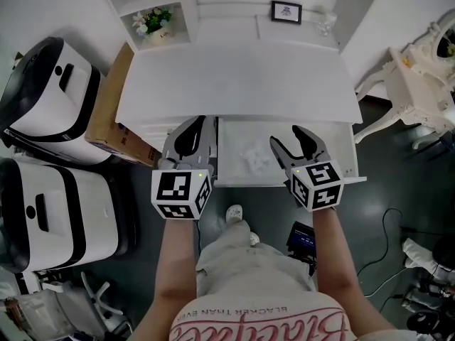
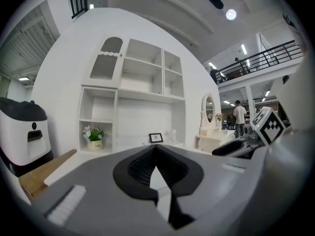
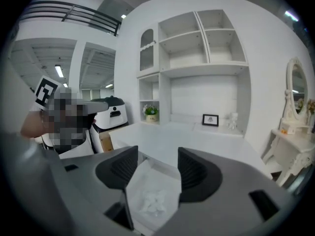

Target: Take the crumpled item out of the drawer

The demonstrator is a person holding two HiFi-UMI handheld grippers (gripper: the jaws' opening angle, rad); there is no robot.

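My right gripper (image 3: 157, 156) holds its jaws wide apart and empty. Its own view frames the crumpled item (image 3: 152, 202) low between them, clear of both pads. The white wad lies on the floor of the open drawer (image 3: 166, 175).

My left gripper (image 2: 156, 149) has its jaws closed tip to tip with nothing in them. Its view shows none of the drawer. It takes in the white worktop (image 2: 98, 159), the shelf unit (image 2: 147, 82) behind it, and my right gripper reaching in at the picture's right edge.

Only the head view shows both grippers at once, side by side over the pulled-out drawer's front. There the left gripper sits at the drawer's left wall and the right one hangs over its right half. The crumpled item lies between them in the drawer's left half, toward the front, just beside the right gripper's nearer jaw and not touching it.

At the back of the worktop stand a small framed picture (image 1: 286, 11) and, in a low shelf bay, potted flowers (image 1: 153, 21). A cardboard box (image 1: 114, 112) leans against the furniture's left side.
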